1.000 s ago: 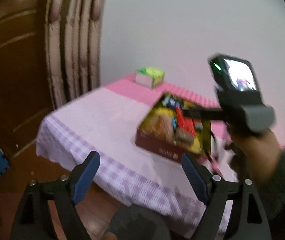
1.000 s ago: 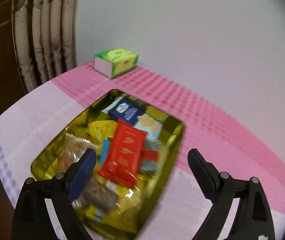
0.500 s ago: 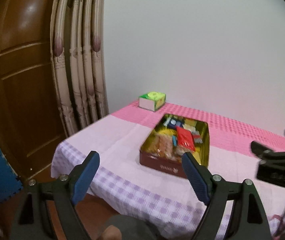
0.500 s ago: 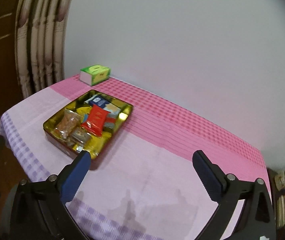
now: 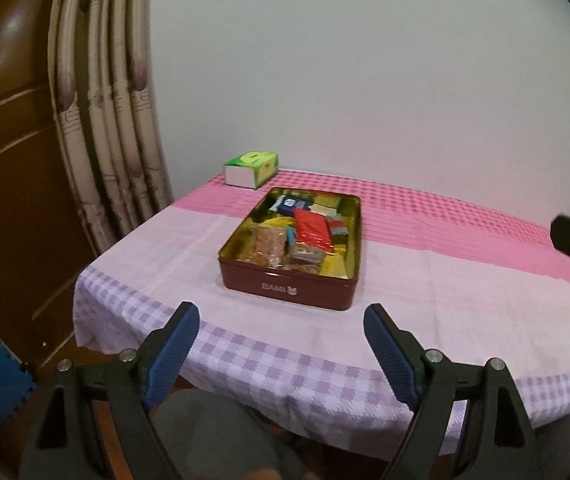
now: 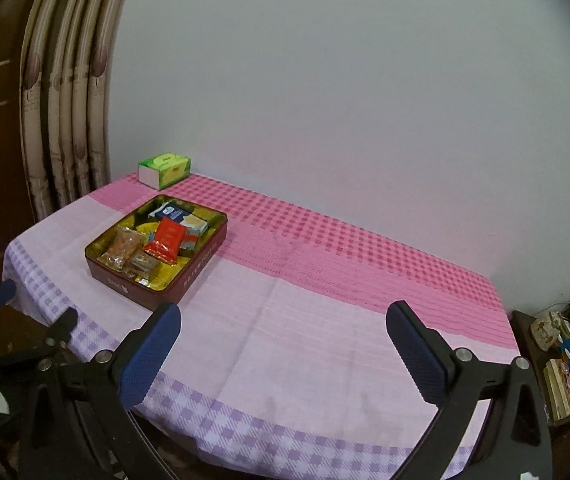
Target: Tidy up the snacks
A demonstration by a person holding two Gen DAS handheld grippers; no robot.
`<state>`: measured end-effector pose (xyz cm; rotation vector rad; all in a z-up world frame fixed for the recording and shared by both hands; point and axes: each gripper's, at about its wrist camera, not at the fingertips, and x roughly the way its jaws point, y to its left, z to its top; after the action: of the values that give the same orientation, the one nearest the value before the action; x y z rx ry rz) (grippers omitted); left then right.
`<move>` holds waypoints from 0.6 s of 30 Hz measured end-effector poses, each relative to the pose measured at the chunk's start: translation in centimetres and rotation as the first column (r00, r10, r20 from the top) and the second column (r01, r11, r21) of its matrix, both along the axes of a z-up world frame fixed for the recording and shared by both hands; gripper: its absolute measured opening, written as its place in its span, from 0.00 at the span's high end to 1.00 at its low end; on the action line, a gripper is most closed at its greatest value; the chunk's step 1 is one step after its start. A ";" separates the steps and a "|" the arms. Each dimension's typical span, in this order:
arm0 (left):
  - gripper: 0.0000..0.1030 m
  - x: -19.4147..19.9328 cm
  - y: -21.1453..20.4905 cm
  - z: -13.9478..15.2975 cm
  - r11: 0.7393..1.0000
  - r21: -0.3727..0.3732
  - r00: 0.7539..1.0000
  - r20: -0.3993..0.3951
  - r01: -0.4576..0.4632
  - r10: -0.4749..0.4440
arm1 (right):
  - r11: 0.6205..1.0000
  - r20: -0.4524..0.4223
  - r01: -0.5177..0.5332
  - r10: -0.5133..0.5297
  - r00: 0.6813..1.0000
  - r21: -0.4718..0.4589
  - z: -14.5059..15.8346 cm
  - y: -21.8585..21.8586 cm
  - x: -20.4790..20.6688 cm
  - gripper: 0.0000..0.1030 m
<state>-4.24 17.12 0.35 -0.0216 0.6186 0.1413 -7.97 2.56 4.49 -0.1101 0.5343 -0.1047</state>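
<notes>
A dark red tin point(image 5: 285, 286) with a gold inside sits on the pink checked tablecloth point(image 5: 425, 272); it also shows in the right wrist view point(image 6: 199, 266). It holds several snack packets, among them a red packet point(image 5: 312, 231) point(image 6: 168, 237) and a blue one point(image 5: 290, 205). My left gripper point(image 5: 281, 332) is open and empty, held back from the table's front edge, facing the tin. My right gripper point(image 6: 283, 334) is open and empty, to the right of the tin and back from the table.
A green tissue box point(image 5: 251, 163) point(image 6: 164, 169) stands at the table's far left corner by the curtain point(image 5: 105, 120). A wooden door point(image 5: 9, 168) is at the left. A low shelf with clutter point(image 6: 565, 356) is at the right.
Both grippers have pulled back and away from the tin. The right gripper, earlier right over the tin, now hangs off the table's front edge. Both stay open.
</notes>
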 end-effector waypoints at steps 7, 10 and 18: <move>0.16 0.1 -0.2 -0.3 1.000 -0.014 1.000 -0.008 0.028 -0.028 | 1.000 -0.005 -0.013 0.013 1.000 0.001 -0.2 0.5 0.2 0.01; 0.16 0.2 -0.3 -0.5 0.999 -0.015 0.999 -0.014 0.035 -0.035 | 1.000 -0.017 -0.019 0.019 1.000 0.000 -0.6 0.7 0.4 0.01; 0.16 -0.2 -0.8 -0.3 0.999 0.003 0.999 0.006 0.045 -0.045 | 1.000 -0.031 -0.022 0.023 0.999 0.008 -1.2 0.6 0.6 0.01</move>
<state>-4.48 16.30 0.03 -0.0055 0.6126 0.0989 -7.34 3.19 3.29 -0.1103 0.5647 -0.0792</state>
